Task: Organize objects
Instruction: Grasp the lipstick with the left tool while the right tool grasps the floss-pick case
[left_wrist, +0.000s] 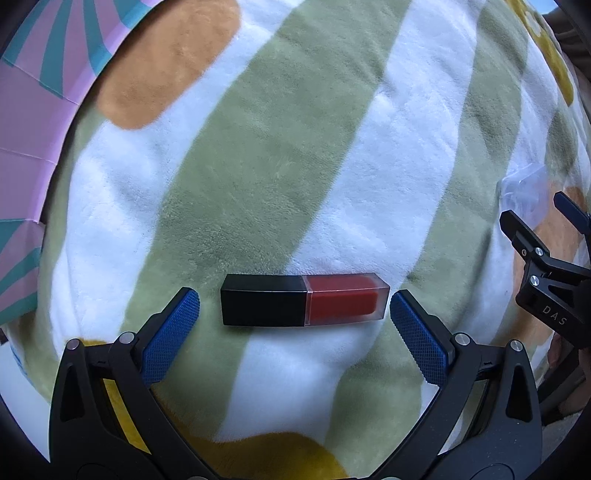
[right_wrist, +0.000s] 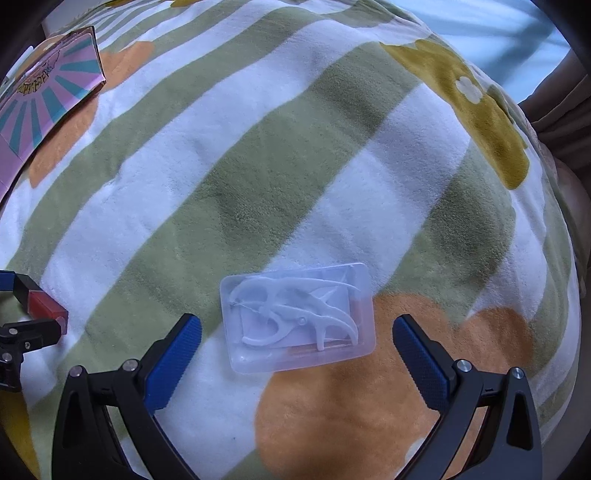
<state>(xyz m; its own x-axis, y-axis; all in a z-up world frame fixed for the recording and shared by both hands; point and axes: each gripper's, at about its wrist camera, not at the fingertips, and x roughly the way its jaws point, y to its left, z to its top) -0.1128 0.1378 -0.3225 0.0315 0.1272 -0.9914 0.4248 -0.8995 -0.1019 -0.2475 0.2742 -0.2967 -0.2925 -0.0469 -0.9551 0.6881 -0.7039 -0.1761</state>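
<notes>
Both grippers spread wide over blanket (left_wrist: 258, 166).
L gripper (left_wrist: 294, 308) straddles lipstick (left_wrist: 304, 304); R gripper (right_wrist: 297, 332) straddles clear box (right_wrist: 297, 319), prob. floss picks; neither touching.

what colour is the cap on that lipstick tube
Black; the lipstick tube has a black cap beside its clear red end. It shows best in the left wrist view.

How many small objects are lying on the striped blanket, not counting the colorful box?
2. The red lip gloss tube lies between the open fingers of the left gripper. The clear floss pick case lies between the open fingers of the right gripper. Others may lie outside both views.
</notes>
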